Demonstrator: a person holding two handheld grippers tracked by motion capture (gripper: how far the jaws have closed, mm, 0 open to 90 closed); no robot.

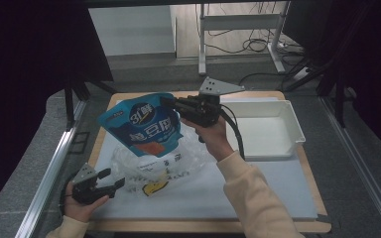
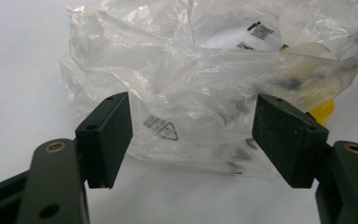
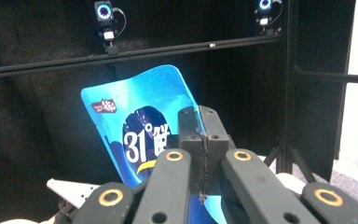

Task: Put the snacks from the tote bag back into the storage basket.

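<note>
Blue pouch [image 1: 144, 124] clamped in right tongs [image 1: 171, 105]; left tongs [image 1: 110, 179] gape wide at seven o'clock, facing clear plastic bag [image 2: 205, 93], untouched.

It looked like a lab set up for recording. Black curtains [image 1: 25, 74] closed in the table [image 1: 208, 225], and beyond the table stood a bare metal desk frame [image 1: 240, 22] with loose cables [image 1: 258, 44] on the grey floor. Above the table, ring-lit cameras [image 3: 104, 11] hung on a dark rail [image 3: 135, 51], and aluminium rails [image 1: 49, 173] ran beside it
</note>
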